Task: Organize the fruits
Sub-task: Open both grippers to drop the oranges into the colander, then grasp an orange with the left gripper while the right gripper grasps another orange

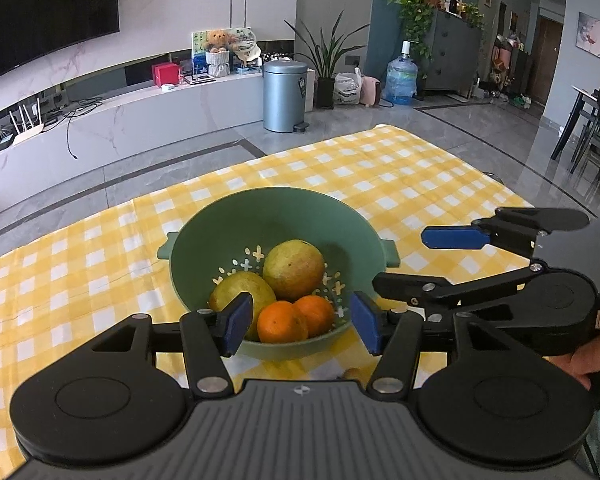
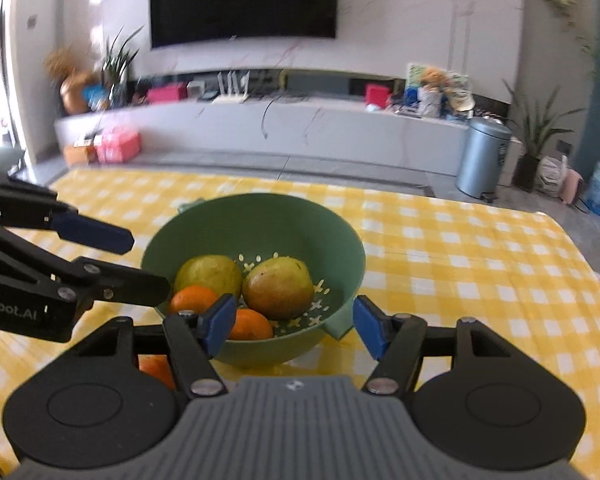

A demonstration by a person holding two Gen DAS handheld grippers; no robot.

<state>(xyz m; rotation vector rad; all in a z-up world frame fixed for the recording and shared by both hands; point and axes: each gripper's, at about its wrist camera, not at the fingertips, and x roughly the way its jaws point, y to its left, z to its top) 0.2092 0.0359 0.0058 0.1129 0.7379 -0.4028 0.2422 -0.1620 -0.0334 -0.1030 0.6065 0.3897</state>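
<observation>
Left gripper [image 1: 302, 330] up close, jaws parted, nothing between blue pads [image 1: 236, 330], hovering at near rim of green colander [image 1: 204, 220]. Right gripper [image 2: 294, 330] likewise apart and empty, at same colander from other side. Colander sat on yellow checked tablecloth [image 1: 380, 176], holding two yellow-green pears [image 1: 294, 268] [image 1: 236, 290] and two oranges [image 1: 282, 322] [image 1: 316, 314], all touching. Third orange [image 2: 156, 368] on cloth outside colander, partly hidden behind right gripper's linkage.
</observation>
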